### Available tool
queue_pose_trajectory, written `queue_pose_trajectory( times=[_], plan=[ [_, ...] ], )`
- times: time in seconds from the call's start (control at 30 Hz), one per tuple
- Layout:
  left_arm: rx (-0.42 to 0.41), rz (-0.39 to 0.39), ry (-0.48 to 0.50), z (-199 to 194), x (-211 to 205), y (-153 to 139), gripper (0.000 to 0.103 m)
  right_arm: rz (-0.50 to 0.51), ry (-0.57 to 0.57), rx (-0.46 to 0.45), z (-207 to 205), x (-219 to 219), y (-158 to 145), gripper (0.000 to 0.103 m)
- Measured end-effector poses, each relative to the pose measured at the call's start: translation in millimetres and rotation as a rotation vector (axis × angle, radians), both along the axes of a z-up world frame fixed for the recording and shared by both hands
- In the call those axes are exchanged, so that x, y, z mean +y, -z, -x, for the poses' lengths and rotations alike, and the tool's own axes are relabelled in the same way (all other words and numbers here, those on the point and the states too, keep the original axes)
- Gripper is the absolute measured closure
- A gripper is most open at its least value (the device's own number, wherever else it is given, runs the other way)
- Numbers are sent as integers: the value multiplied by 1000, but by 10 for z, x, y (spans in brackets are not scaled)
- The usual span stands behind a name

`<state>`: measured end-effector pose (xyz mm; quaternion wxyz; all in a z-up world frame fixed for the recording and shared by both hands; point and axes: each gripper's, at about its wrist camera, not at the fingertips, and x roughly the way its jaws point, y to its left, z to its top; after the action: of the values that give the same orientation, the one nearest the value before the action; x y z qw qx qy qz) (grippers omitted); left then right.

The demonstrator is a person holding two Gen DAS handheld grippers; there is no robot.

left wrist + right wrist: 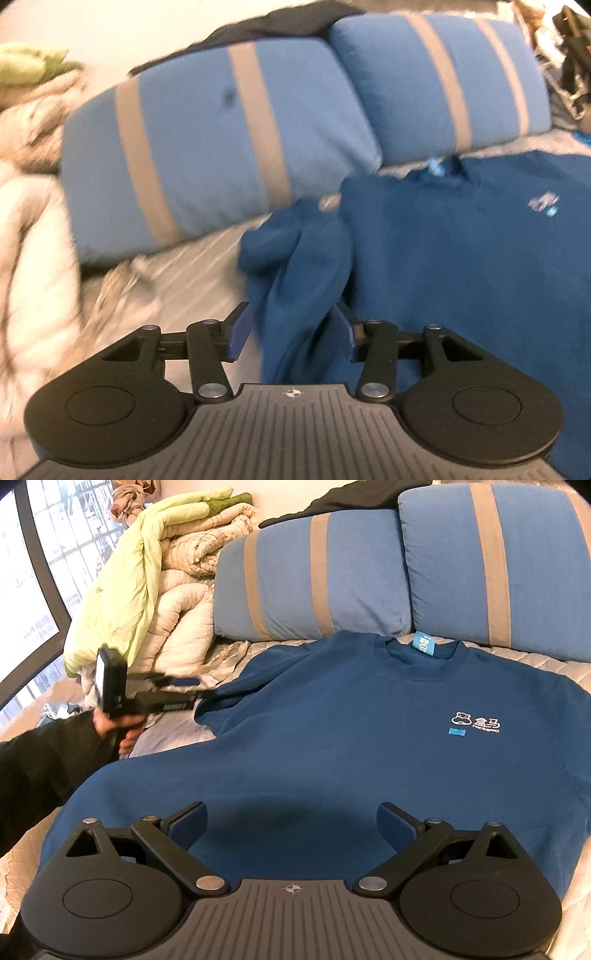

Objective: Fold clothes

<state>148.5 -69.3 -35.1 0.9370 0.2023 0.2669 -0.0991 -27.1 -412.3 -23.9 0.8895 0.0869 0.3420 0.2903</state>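
Lying flat on the bed, chest logo up, the blue T-shirt (351, 731) spreads ahead of the right gripper (291, 825), whose jaws stand wide apart above the hem, holding nothing — whether they touch the cloth cannot be told. The left gripper (291, 332) is partly spread, with the bunched sleeve (295, 258) between its pads (236, 334); the left pad stands clear of the cloth. Beyond both tongs two striped blue pillows (314, 579) lean side by side.
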Motion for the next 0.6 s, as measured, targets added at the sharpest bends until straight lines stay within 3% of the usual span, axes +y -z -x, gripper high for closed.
queue_pose_trajectory(
  times=[0.27,0.33,0.37,0.4,0.47,0.6],
  plan=[
    [53,-17,79,-484,-400,209,57,-35,-11,15,-12,-28,12,4],
    [69,-24,74,-574,-442,282,66,-44,-16,21,-24,-34,17,4],
    [75,-27,55,-618,-451,296,84,-47,-17,23,-30,-33,18,4],
    [82,-29,36,-659,-458,306,93,-49,-18,25,-35,-33,20,4],
    [82,8,9,-670,-413,243,95,-54,-19,26,-39,-40,23,4],
    [4,31,-22,-574,-344,-6,96,-67,-15,31,-49,-51,28,4]
  ],
)
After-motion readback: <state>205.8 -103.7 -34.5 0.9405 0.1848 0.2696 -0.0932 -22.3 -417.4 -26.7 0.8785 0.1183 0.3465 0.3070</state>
